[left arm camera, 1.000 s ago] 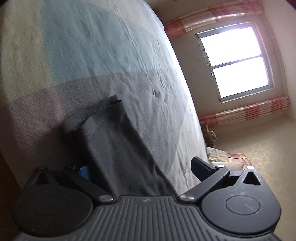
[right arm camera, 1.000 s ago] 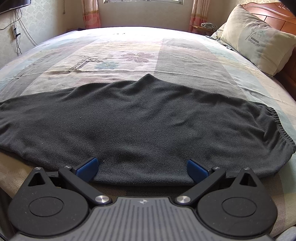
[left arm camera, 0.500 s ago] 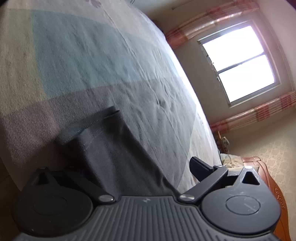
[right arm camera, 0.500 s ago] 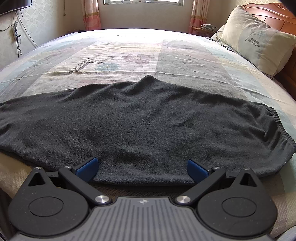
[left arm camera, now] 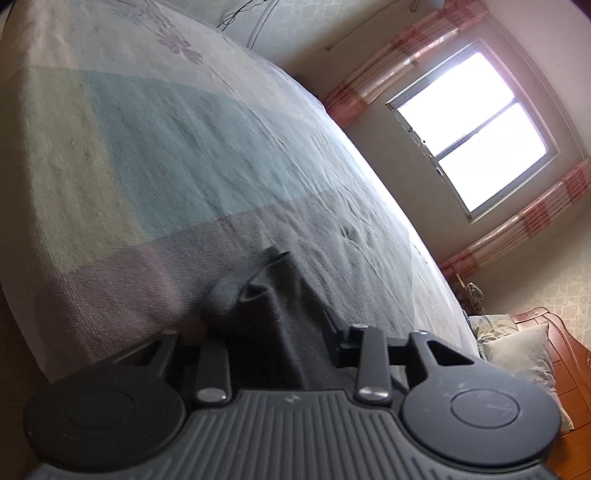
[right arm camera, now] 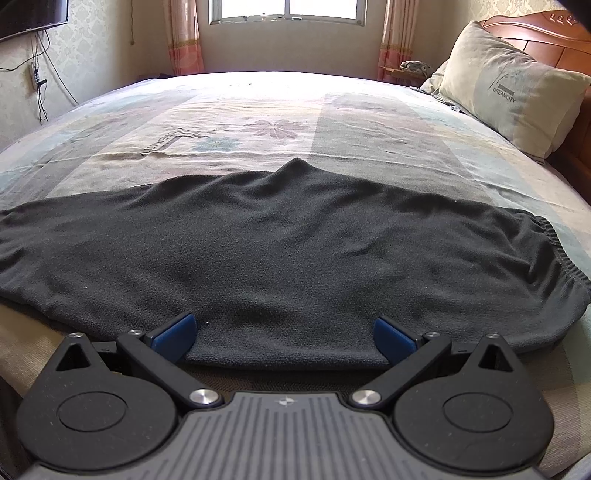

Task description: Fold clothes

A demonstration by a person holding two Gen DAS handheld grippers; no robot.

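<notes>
A dark grey fleece garment (right arm camera: 277, 240) lies spread across the near side of the bed, its elastic band (right arm camera: 550, 236) at the right. My right gripper (right arm camera: 284, 334) is open, its blue pads (right arm camera: 173, 332) wide apart either side of the garment's near edge and not pressing it. In the left wrist view a narrow end of the same garment (left arm camera: 273, 295) with a hemmed cuff (left arm camera: 236, 284) runs up between the fingers. My left gripper (left arm camera: 273, 325) is closing on that cloth, which bunches between the jaws. Its left fingertip is hidden by the fabric.
The bed (right arm camera: 258, 110) has a pale patterned cover with bare room beyond the garment. A pillow (right arm camera: 509, 85) leans on the wooden headboard (right arm camera: 535, 29) at the right. A window (left arm camera: 469, 147) with pink curtains is on the far wall.
The left jaws have come together on the garment's narrow end, and the cuff has crumpled and lifted. The left view has rolled and tipped. The right gripper has not moved.
</notes>
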